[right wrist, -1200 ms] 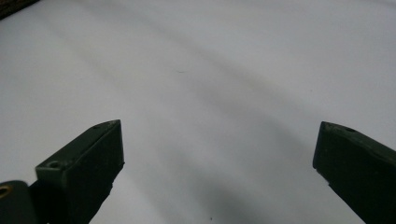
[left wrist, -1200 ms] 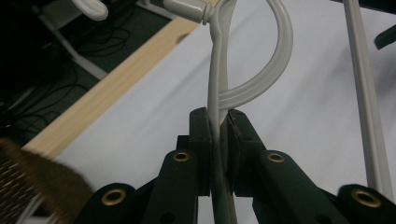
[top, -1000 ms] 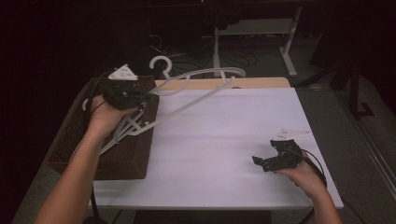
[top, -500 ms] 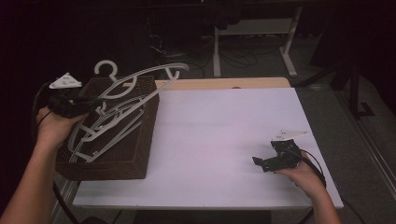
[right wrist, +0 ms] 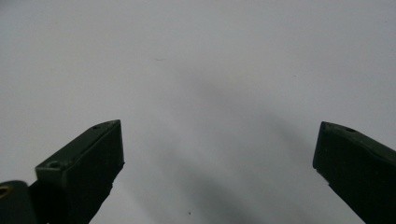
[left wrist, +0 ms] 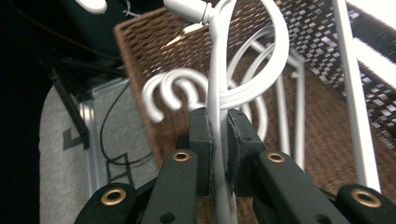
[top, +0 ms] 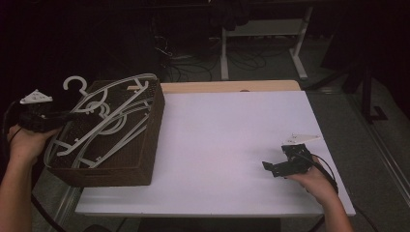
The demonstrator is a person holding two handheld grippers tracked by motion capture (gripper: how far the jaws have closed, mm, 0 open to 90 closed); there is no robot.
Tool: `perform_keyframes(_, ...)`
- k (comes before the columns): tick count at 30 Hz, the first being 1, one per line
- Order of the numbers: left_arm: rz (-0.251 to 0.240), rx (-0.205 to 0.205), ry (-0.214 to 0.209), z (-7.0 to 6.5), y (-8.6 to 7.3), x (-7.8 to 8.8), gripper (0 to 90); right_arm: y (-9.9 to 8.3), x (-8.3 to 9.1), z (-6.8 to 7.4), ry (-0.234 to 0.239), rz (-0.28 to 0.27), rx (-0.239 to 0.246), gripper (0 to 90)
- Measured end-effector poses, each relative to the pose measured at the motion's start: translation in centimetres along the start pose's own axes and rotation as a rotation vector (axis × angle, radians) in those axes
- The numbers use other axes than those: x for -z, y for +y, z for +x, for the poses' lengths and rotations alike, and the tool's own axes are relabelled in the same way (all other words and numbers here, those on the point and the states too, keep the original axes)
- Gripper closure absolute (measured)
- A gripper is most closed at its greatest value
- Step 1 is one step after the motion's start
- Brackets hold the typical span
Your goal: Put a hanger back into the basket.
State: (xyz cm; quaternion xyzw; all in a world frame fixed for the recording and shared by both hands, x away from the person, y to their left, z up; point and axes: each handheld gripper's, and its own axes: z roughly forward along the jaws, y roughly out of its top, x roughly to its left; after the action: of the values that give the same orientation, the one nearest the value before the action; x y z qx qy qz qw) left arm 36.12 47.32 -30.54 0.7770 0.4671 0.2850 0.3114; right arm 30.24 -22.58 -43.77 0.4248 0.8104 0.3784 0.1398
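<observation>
Left hand-held gripper (top: 72,115) at the left edge of the high view, beside the outer wall of the brown woven wicker basket (top: 121,171). Its black jaws are clamped tight on the thin stem of a white plastic clothes hanger (top: 118,96); in the left gripper view (left wrist: 218,154) the white stem (left wrist: 215,93) runs straight up between the two pads with no gap either side. The held hanger lies slanted over the basket, its hook (top: 76,84) sticking out past the basket's far-left corner, its long arm reaching toward the far right rim.

More white plastic hangers (top: 104,133) lie stacked inside the basket under it; their curled hooks (left wrist: 170,93) show over the weave in the left gripper view.

Basket sits at the left end of the white surface (top: 227,130), partly overhanging its edge.

Right hand-held gripper (top: 270,168) rests low on the surface near the front right, well apart from the basket. Jaws spread wide, nothing between them, bare white surface (right wrist: 201,93) ahead.
</observation>
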Motion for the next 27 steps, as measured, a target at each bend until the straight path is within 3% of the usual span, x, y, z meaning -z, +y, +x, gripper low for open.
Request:
perform_keyframes(6, 0.039, -0.01, 0.002, 0.0, -0.6, -1.0, 82.4, 0.1, 0.0, 0.0, -0.001, 0.002, 0.002, 1.8)
perform_keyframes(7, 0.047, 0.009, -0.009, 0.1, -0.7, -1.4, 82.4, 0.1, 0.0, 0.0, -0.001, 0.003, 0.003, 1.8)
perform_keyframes(11, 0.074, 0.009, -0.023, -0.1, -0.8, -2.1, 81.3, 0.0, 0.0, 0.0, -0.003, 0.006, 0.006, 1.8)
perform_keyframes(16, 0.039, 0.049, -0.032, 0.0, -0.5, -2.0, 60.3, 0.0, 0.1, 0.0, -0.003, 0.005, 0.002, 1.8)
perform_keyframes(23, -0.051, 0.07, -0.158, -2.4, 1.1, -1.4, 42.9, 0.2, 0.2, -0.1, -0.002, -0.001, 0.004, 1.8)
perform_keyframes(27, -0.081, 0.064, -0.242, -4.3, 2.0, -1.5, 38.4, 0.3, 0.3, -0.1, 0.001, -0.007, 0.009, 1.8)
